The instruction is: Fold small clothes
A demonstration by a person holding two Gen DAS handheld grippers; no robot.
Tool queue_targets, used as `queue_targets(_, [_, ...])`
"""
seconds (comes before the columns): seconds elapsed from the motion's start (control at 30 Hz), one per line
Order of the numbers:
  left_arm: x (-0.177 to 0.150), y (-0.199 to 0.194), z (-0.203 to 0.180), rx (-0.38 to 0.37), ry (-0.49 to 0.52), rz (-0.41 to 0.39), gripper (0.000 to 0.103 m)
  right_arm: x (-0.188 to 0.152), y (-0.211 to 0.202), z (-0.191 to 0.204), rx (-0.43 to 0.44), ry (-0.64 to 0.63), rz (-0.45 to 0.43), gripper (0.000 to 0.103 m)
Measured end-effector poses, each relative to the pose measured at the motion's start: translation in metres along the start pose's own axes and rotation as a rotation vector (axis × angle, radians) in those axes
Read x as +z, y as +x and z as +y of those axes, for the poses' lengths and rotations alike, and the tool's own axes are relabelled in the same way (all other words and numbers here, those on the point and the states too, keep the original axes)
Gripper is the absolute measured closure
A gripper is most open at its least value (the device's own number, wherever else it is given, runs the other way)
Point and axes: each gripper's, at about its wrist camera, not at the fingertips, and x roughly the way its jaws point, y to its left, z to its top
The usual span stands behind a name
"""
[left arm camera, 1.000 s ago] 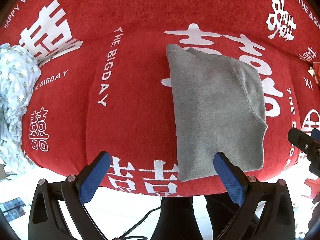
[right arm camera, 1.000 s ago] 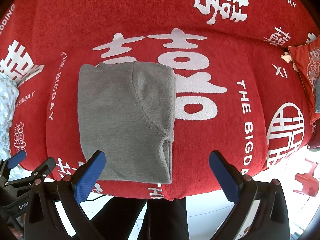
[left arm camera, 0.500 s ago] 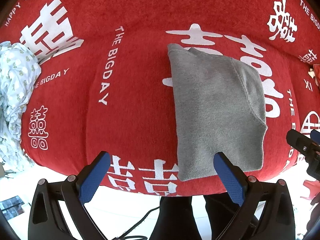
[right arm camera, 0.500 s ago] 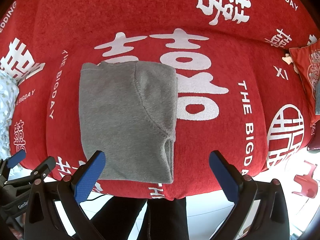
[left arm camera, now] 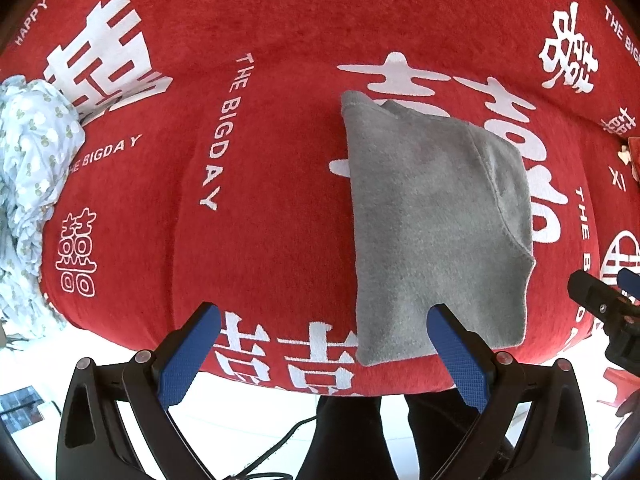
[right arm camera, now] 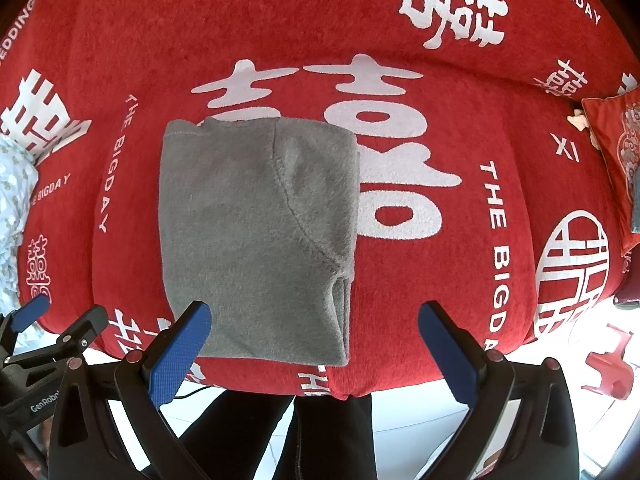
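A grey fleece garment (left arm camera: 432, 232) lies folded into a flat rectangle on the red cover with white lettering (left arm camera: 260, 220); it also shows in the right wrist view (right arm camera: 248, 240). My left gripper (left arm camera: 320, 344) is open and empty, held above the near edge, its right finger over the garment's near left corner. My right gripper (right arm camera: 316, 344) is open and empty, its left finger over the garment's near edge. Each gripper shows at the edge of the other's view.
A crumpled pale blue printed garment (left arm camera: 28, 184) lies at the left of the cover. A red cushion (right arm camera: 616, 152) sits at the far right. The person's dark trousers (right arm camera: 320, 432) and white floor are below the near edge. A red stool (right arm camera: 608, 372) stands at the right.
Both grippers have drifted slightly; the grey garment sits a touch lower and to the right in both views. Both stay open and the garment has not moved.
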Motion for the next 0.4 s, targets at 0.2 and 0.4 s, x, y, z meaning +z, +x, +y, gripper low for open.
queue_targets(0.2, [0.0010, -0.0025, 0.0006, -0.017, 0.004, -0.015, 0.000, 0.0004, 0.0001, 0.0013, -0.001, -0.003, 0.000, 0.000])
queue_targets(0.4, [0.0014, -0.0028, -0.0018, -0.026, 0.013, -0.011, 0.000, 0.0010, 0.0002, 0.0014, -0.001, -0.004, 0.000, 0.000])
